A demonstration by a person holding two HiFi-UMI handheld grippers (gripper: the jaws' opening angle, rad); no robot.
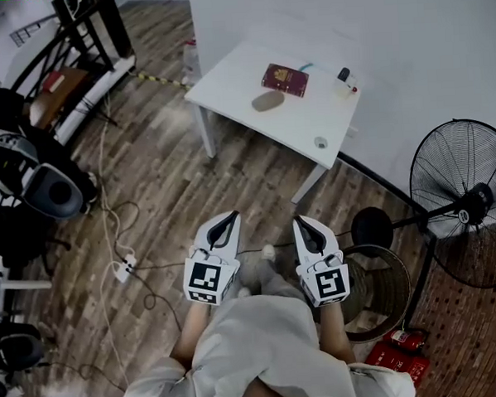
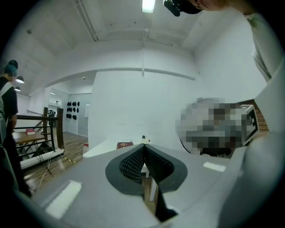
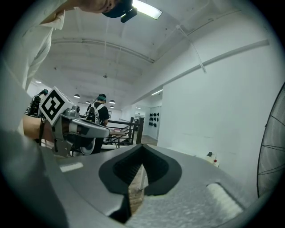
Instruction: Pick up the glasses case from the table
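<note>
A white table point(image 1: 226, 87) stands ahead by the wall. On it lie a grey-brown oval glasses case point(image 1: 268, 101) and, just behind it, a dark red booklet-like thing point(image 1: 285, 79). In the left gripper view the table point(image 2: 104, 146) and the red thing point(image 2: 124, 144) show far off beyond the tips. Both grippers hang over the wooden floor, well short of the table. My left gripper point(image 1: 231, 216) point(image 2: 143, 147) is shut with nothing in it. The right gripper point(image 1: 303, 223) point(image 3: 142, 147) is also shut and empty.
A small bottle point(image 1: 344, 80) and a small round item point(image 1: 320, 141) also sit on the table. A standing fan point(image 1: 468, 203) with its round base point(image 1: 371, 227) is at the right, cables and a power strip point(image 1: 123, 266) at the left. A person point(image 3: 100, 111) stands by a railing.
</note>
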